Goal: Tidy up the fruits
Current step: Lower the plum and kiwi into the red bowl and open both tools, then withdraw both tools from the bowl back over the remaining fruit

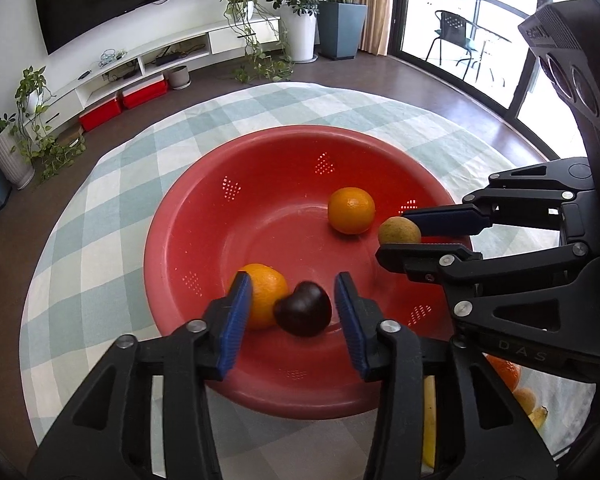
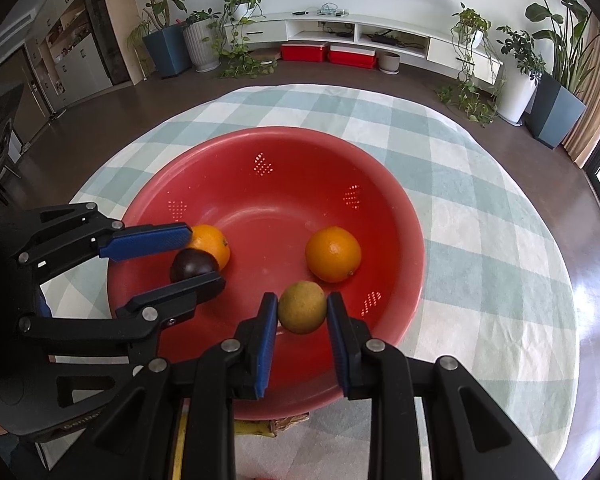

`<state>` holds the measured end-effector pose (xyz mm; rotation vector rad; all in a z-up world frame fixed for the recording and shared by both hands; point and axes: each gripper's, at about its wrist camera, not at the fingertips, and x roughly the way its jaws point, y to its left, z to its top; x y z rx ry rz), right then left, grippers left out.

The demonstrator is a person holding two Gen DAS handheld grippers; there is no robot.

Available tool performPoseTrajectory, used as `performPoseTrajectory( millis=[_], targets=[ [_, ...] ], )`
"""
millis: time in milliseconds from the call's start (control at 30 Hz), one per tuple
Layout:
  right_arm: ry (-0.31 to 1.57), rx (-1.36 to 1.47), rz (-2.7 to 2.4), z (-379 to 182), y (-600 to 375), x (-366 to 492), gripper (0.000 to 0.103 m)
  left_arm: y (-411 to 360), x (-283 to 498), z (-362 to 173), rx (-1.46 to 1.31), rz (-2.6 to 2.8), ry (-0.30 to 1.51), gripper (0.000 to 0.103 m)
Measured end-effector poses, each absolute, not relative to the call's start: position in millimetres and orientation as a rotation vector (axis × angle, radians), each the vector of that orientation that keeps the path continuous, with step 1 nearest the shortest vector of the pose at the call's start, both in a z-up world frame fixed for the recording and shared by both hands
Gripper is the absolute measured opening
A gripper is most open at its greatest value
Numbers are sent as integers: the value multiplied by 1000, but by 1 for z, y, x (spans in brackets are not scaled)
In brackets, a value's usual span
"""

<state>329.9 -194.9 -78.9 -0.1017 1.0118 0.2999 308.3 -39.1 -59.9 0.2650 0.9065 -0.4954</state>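
Observation:
A red perforated bowl [image 1: 260, 184] [image 2: 396, 208] sits on a checked tablecloth. It holds two oranges, one at the near left [image 1: 266, 296] [image 2: 210, 244] and one farther right [image 1: 351, 210] [image 2: 333, 254]. My left gripper [image 1: 293, 304] [image 2: 196, 256] is open over the bowl, with a dark plum [image 1: 303, 309] [image 2: 194, 266] loose between its blue pads. My right gripper [image 2: 302, 308] [image 1: 396, 229] is shut on a small yellow-green fruit [image 2: 302, 307] [image 1: 399, 232] and holds it over the bowl's near side.
A banana [image 1: 429, 420] [image 2: 256, 427] and more oranges [image 1: 504, 370] lie on the cloth by the bowl's near edge, partly hidden by the grippers. The round table [image 2: 500, 240] has bare cloth to the right and far side.

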Motion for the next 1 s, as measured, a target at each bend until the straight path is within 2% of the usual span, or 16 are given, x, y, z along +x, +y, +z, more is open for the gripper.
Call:
performPoseTrajectory(
  millis=[33,267,300,400,433,533,667,733,1000],
  targets=[
    [1011,-101,302,-79,-195,329,28,-37,309,-60,256,-490,907,54],
    [1002,-87,310,-74,-198,323,34,-32,301,-54,246,-486,899,56],
    [995,-84,310,-71,-198,321,35,-30,298,-50,243,-482,890,59],
    [962,-61,309,-59,-205,309,49,-23,287,-36,217,-470,862,70],
    [946,-44,309,-53,-210,304,56,-20,281,-31,203,-467,849,75],
    [891,42,322,-37,-227,281,73,-11,261,-15,178,-454,816,80],
    [808,140,351,-25,-252,232,85,2,223,1,138,-441,779,89],
    [787,172,341,-28,-262,206,86,9,202,2,109,-431,776,91],
    [791,357,286,-67,-292,115,86,26,114,-32,-46,-359,870,91]
  ],
)
